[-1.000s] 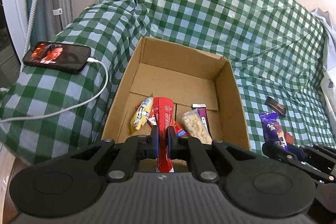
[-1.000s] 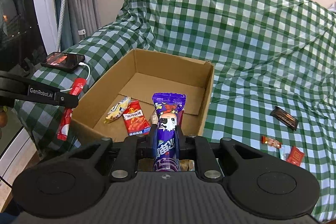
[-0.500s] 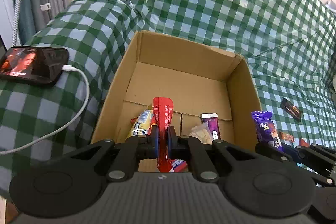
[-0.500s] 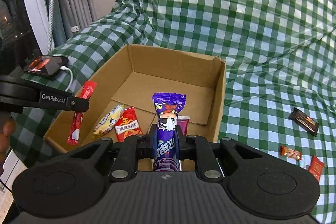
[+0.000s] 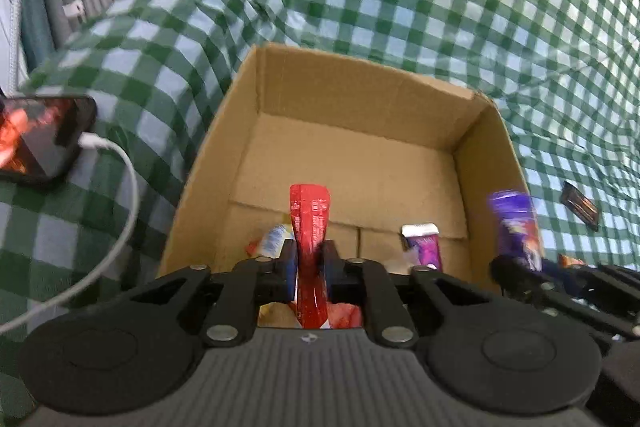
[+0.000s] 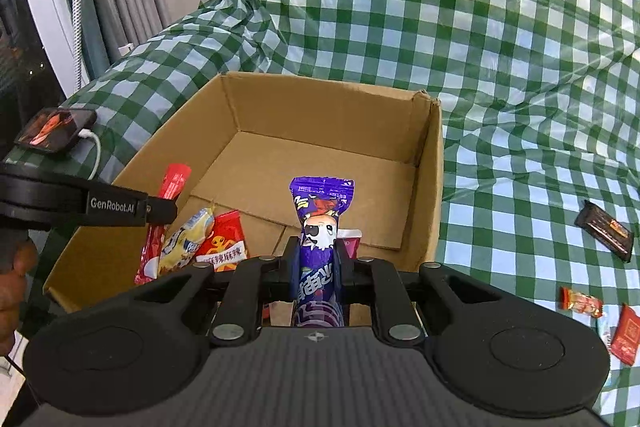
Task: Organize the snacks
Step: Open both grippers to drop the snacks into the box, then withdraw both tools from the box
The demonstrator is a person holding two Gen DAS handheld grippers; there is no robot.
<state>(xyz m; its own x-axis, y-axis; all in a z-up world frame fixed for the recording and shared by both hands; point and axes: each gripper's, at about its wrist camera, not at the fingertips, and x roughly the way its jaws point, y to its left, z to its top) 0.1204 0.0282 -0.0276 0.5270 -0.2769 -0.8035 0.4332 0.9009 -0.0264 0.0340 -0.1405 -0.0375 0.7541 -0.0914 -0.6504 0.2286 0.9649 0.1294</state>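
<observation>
An open cardboard box (image 5: 486, 151) (image 6: 430, 163) sits on a green checked cloth. My left gripper (image 5: 308, 261) is shut on a long red snack packet (image 5: 310, 223), held upright over the box's near left part; this packet also shows in the right wrist view (image 6: 174, 179). My right gripper (image 6: 318, 261) is shut on a purple snack packet (image 6: 320, 219), held upright over the box's near right edge; it shows blurred in the left wrist view (image 5: 516, 227). Inside the box lie a yellow packet (image 6: 186, 239), a red packet (image 6: 224, 245) and a small purple packet (image 5: 424, 247).
A phone (image 5: 36, 137) (image 6: 54, 131) on a white cable (image 5: 120, 195) lies left of the box. On the cloth to the right lie a dark bar (image 6: 604, 229) (image 5: 580, 205), a small orange sweet (image 6: 582, 303) and a red packet (image 6: 626, 333). Curtains hang at far left.
Both grippers have moved forward with their packets, further over the box's near end. The box looks larger and closer in both views.
</observation>
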